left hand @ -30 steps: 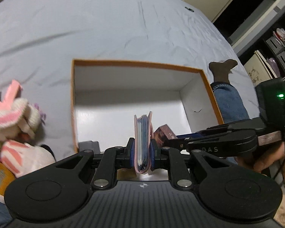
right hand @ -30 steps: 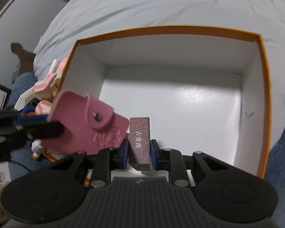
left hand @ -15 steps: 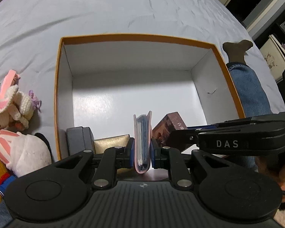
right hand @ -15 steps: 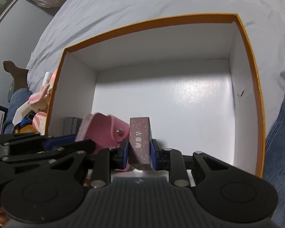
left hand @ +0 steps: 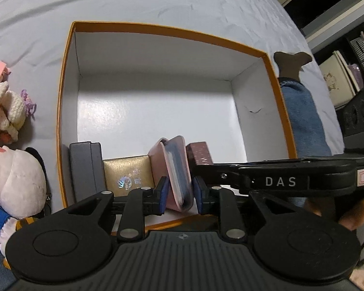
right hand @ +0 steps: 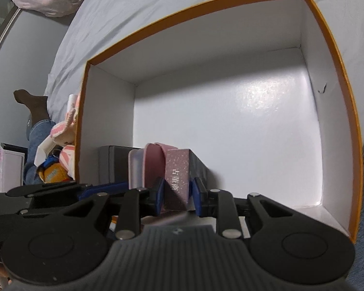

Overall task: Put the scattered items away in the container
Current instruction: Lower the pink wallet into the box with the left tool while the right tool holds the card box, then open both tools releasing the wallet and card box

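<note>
On the bed, one orange box (left hand: 65, 77) holds four items; left gripper (left hand: 178, 195) opening around the pink wallet (left hand: 174, 169), right gripper (right hand: 176, 194) clamps the glittery box (right hand: 178, 169).

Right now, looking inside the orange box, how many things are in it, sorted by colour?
In the orange box:
Grey case: 1
Gold box: 1
Pink card wallet: 1
Dark purple speckled box: 1
Total: 4
</note>
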The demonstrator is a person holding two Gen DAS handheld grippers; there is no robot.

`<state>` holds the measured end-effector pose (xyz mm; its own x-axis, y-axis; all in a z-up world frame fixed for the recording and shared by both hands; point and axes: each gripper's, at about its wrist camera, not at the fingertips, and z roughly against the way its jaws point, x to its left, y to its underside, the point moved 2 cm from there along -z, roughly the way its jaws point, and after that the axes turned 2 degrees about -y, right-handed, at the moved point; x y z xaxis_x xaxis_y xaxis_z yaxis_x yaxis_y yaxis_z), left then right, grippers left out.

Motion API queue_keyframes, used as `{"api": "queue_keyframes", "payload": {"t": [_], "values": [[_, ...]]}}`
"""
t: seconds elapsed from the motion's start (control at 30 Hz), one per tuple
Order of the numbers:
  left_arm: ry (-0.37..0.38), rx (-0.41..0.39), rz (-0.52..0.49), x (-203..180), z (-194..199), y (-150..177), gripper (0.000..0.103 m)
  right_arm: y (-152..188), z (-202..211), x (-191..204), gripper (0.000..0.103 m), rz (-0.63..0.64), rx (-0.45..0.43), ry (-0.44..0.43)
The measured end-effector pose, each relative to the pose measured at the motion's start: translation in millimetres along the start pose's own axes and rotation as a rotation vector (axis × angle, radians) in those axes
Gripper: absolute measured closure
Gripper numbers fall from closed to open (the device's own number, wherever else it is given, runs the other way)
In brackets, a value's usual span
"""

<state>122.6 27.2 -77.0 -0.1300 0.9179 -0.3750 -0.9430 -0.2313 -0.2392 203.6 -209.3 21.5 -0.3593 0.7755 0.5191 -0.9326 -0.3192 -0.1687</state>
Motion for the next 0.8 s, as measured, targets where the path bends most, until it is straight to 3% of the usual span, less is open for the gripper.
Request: {"api": "queue_keyframes", "payload": {"t": [0.33,0.8], "values": [[0.04,-0.015,-0.025,0.4,8.1,2.1,0.078,1.6,-7.2,6.1,0.073,0.018,0.029,-0.017],[0.033,-0.039,-0.066,-1.2,20.8,7.6,0.078,4.7,2.5,9.3,0.076,0.038,0.011,-0.033]]}}
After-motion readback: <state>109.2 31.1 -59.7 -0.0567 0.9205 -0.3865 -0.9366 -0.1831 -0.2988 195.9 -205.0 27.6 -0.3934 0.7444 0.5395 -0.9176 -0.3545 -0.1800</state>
